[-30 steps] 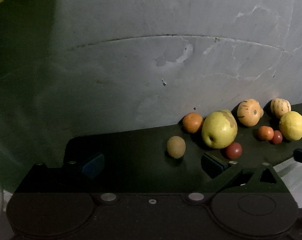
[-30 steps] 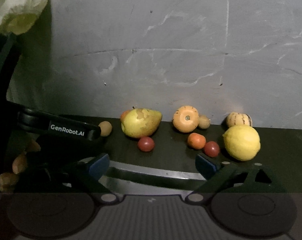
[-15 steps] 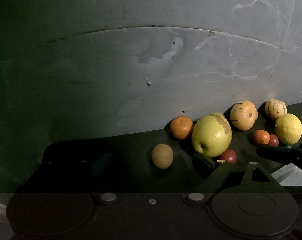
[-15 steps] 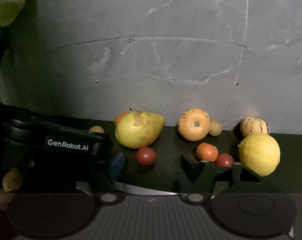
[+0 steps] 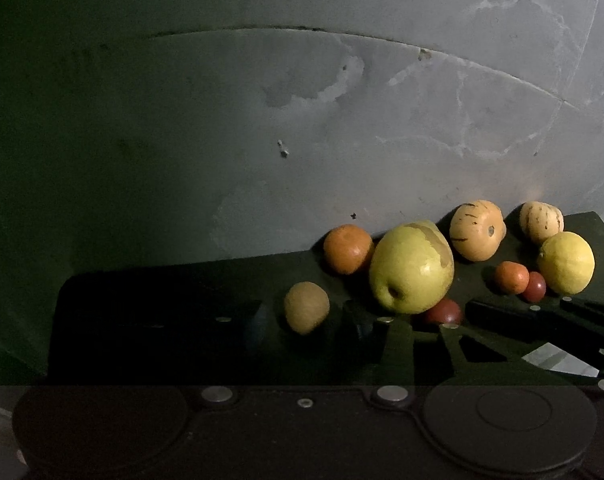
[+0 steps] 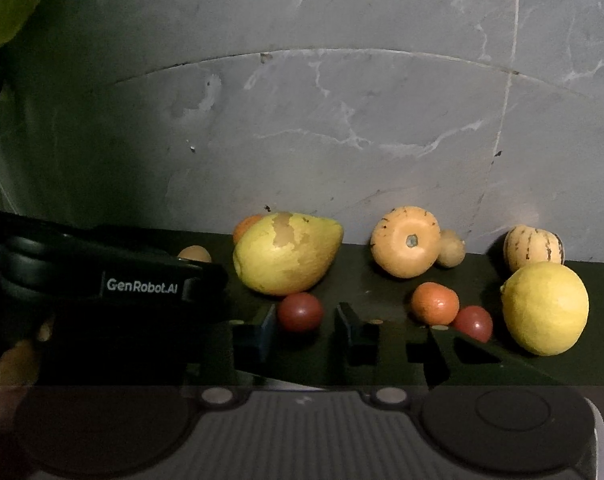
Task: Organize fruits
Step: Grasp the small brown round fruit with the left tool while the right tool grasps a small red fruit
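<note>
Dim fisheye views, darkest at left, light from the right, edges curved.

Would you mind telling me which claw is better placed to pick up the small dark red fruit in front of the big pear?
Right. The right claw is open and frames the red fruit; the left claw frames the brown fruit.

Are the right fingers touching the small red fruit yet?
Apart. In the right wrist view the red fruit sits between the open fingers, with dark mat visible on both sides.
</note>
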`<state>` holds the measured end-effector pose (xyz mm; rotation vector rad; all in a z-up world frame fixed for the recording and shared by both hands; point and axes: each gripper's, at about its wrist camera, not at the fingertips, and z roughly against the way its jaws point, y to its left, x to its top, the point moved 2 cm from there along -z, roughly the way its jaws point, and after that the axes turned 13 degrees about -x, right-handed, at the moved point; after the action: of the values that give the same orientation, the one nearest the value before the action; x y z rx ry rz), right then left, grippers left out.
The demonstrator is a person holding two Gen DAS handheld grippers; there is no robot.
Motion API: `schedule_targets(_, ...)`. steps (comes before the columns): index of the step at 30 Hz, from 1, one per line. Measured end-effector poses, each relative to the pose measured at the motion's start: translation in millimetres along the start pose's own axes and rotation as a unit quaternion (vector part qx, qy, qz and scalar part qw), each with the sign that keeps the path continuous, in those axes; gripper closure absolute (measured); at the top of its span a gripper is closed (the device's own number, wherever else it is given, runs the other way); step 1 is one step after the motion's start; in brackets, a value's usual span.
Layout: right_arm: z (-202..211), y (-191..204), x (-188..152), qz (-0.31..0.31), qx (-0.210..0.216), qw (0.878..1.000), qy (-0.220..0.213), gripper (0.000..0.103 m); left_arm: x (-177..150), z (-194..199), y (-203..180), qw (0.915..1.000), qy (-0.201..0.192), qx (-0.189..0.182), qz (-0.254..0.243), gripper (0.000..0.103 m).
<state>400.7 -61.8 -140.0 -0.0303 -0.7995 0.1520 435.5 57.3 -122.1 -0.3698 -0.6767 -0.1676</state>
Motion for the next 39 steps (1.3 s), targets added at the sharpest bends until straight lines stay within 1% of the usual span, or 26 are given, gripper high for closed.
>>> schedule_targets(4, 0, -1, -1, -0.003, 0.003, 1.000, 0.002, 0.066, 0, 0, 2, 1.0000, 0.001, -0.002, -0.001, 0.067)
schedule_targets(6, -2, 0, -1, -0.002, 0.003, 1.000, 0.003, 0.068, 1, -1, 1, 1.0000, -0.001, -0.001, 0.000, 0.074)
schedule_targets(7, -3, 1, 0, -0.002, 0.004, 1.000, 0.003, 0.070, 1, 0, 2, 1.0000, -0.002, 0.000, 0.000, 0.075)
schedule_targets(8, -4, 1, 0, -0.001, 0.004, 1.000, 0.003, 0.073, 1, -1, 2, 1.0000, -0.002, 0.000, 0.001, 0.075)
schedule_targets(9, -5, 1, -1, -0.001, 0.005, 1.000, 0.003, 0.074, 1, 0, 3, 1.0000, -0.002, -0.001, 0.002, 0.075)
schedule_targets(15, 0, -1, -3, -0.002, 0.009, 1.000, 0.000, 0.075, -1, 4, -1, 1.0000, -0.003, -0.002, 0.002, 0.075)
schedule_targets(21, 12, -5, -4, -0.004, 0.012, 1.000, -0.008, 0.075, -5, 16, -7, 0.9999, -0.009, -0.007, 0.005, 0.075)
schedule_targets(30, 44, -9, -12, -0.003, 0.015, 1.000, -0.025, 0.075, -23, 47, -22, 0.9997, -0.020, -0.014, 0.000, 0.075)
schedule_targets(39, 78, -7, -28, 0.001, 0.014, 0.999, -0.030, 0.075, -47, 68, -37, 0.9997, -0.014, -0.020, -0.001, 0.075)
